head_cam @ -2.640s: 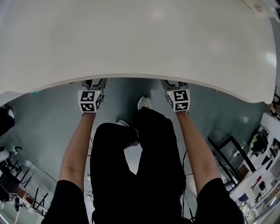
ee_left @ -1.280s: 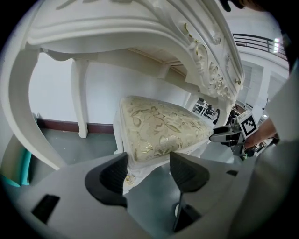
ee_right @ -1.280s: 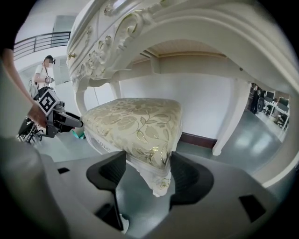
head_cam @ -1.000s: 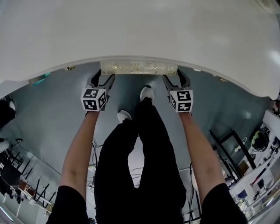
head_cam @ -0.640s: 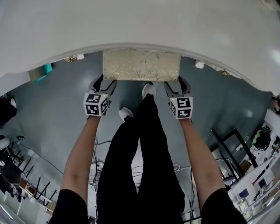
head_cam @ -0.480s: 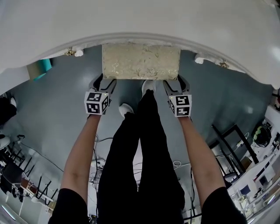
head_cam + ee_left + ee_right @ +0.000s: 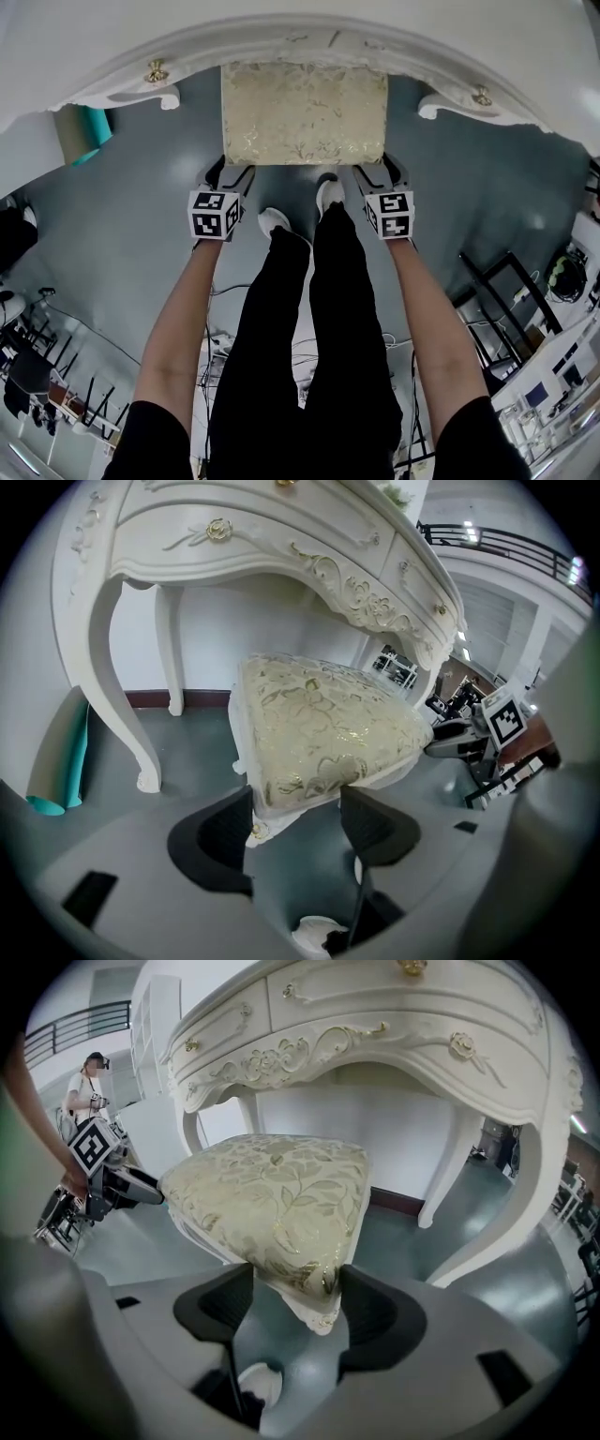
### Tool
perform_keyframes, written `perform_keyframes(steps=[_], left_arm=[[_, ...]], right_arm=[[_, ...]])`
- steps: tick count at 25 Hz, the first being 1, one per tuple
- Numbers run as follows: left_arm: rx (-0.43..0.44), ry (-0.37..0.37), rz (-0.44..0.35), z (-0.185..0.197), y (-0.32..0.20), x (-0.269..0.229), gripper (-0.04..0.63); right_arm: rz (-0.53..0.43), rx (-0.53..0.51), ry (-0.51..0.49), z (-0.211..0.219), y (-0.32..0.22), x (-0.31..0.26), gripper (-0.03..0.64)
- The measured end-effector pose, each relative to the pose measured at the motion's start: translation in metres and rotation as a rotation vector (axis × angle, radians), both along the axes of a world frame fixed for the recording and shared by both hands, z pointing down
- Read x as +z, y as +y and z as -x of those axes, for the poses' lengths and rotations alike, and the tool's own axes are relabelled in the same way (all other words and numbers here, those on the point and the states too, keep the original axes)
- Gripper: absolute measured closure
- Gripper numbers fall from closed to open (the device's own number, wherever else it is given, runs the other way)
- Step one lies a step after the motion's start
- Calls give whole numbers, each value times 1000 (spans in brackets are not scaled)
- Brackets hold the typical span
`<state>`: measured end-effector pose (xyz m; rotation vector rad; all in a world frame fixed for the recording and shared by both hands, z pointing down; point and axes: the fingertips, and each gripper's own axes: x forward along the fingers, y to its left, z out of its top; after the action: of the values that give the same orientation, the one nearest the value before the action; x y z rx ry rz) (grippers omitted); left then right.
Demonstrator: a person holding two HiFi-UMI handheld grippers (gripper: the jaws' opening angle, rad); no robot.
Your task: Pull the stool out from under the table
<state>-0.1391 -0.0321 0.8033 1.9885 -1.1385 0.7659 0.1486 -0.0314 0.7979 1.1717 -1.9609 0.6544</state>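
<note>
Stool stands mostly out from the table's front edge, its far end at that edge. Left gripper and right gripper each clamp one near seat corner.

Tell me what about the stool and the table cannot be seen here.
1. Legs of the cream, gold-patterned cushioned stool: in the head view its own seat covers them; in both gripper views the seat blocks most of them.
2. Top of the white carved wooden table: mostly cut off by the head view's upper edge.
</note>
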Motion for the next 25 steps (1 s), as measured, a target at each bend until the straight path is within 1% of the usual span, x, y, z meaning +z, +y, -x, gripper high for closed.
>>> perform_keyframes(steps=[7, 16, 20, 25], left_arm=[[-5, -3, 10, -2, 25, 3, 298], [34, -23, 46, -3, 66, 5, 298], [35, -31, 56, 1, 80, 10, 297], [3, -34, 69, 2, 102, 14, 296]], right_arm=[[19, 14, -14, -1, 25, 0, 316], [32, 58, -7, -2, 75, 3, 324], [45, 42, 1, 3, 84, 9, 325], [64, 17, 6, 4, 95, 11, 328]])
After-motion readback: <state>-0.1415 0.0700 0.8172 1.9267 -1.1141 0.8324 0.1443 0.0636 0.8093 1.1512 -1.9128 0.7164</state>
